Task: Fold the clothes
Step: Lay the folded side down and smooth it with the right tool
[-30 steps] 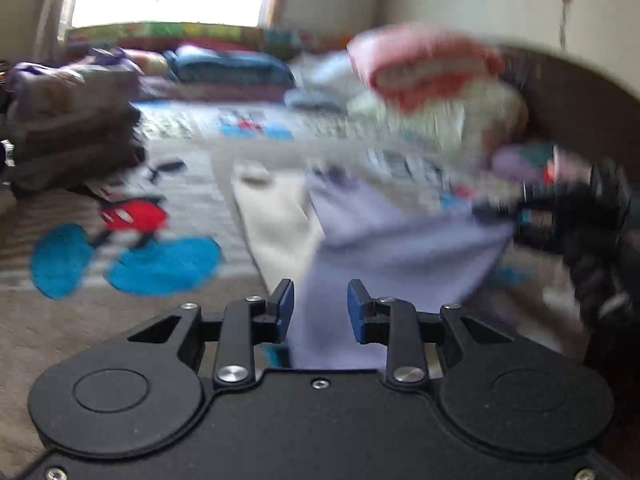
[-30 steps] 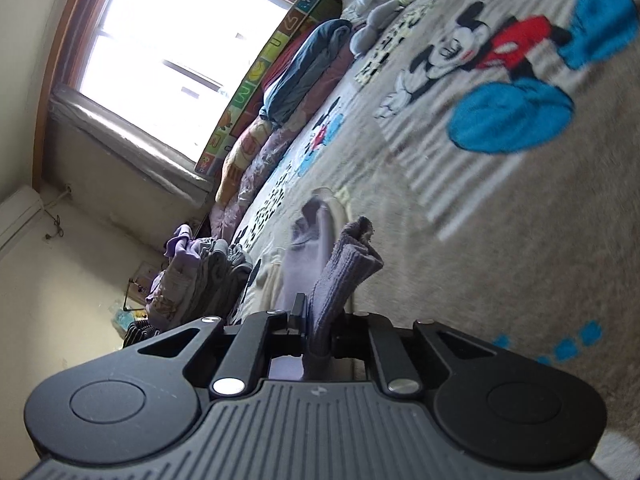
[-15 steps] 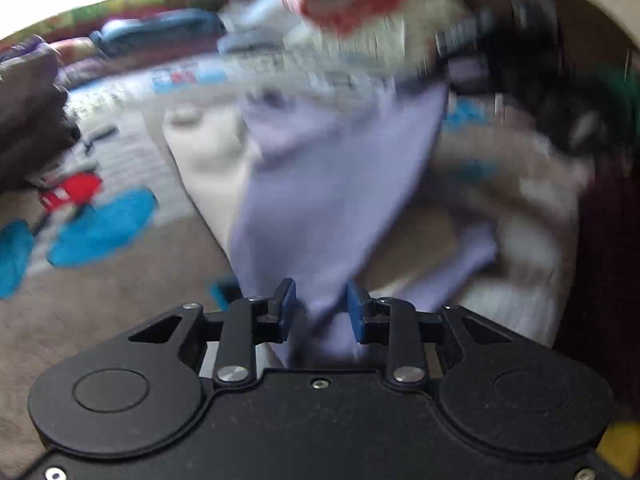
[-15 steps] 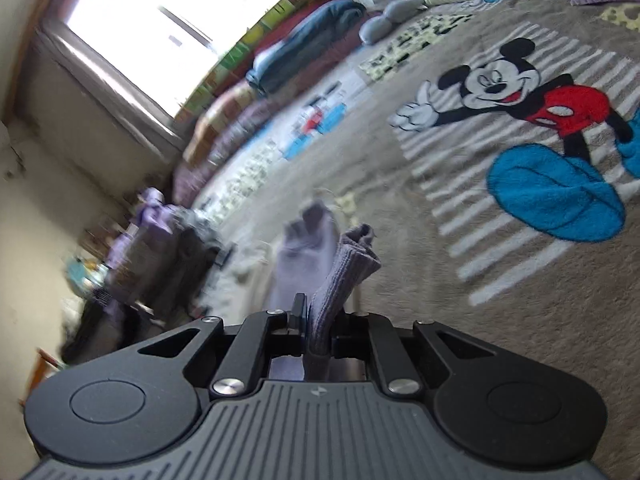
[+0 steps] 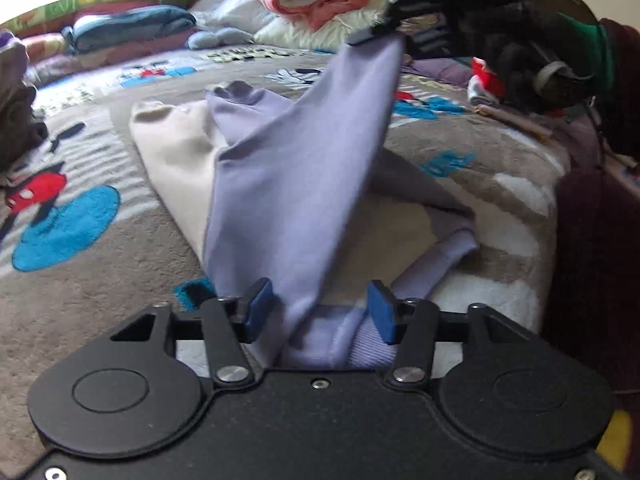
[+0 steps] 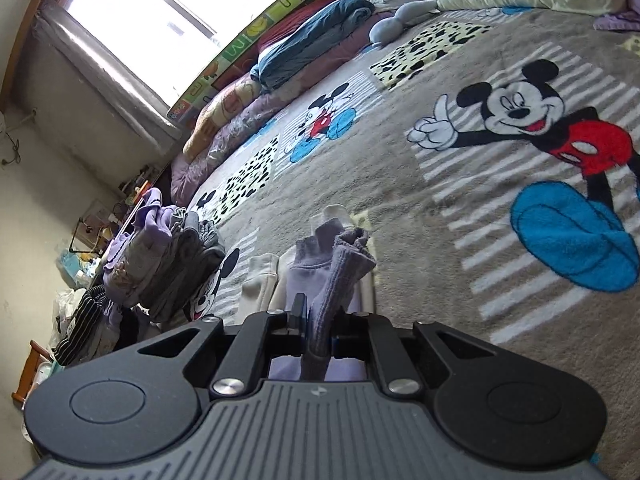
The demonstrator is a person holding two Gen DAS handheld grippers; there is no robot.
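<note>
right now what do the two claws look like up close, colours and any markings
The left claw is a smooth matte black body with two round embossed discs, silver pivot screws and blue pads on its black fingers. The right claw has the same black shell, discs and silver screws, but a grey ribbed top plate with a small logo; only a sliver of blue shows at its pads.

A bright window (image 6: 160, 12) with a wooden frame admits strong daylight. Beneath it runs a grey sill ledge (image 6: 100, 80). Walls (image 6: 36, 184) are pale cream. A grey-brown cartoon-mouse blanket (image 6: 400, 184) covers the bed. Folded bedding (image 6: 312, 36) and an alphabet mat (image 6: 256, 28) line the window side. A cluttered shelf (image 6: 92, 228) stands in the corner.
</note>
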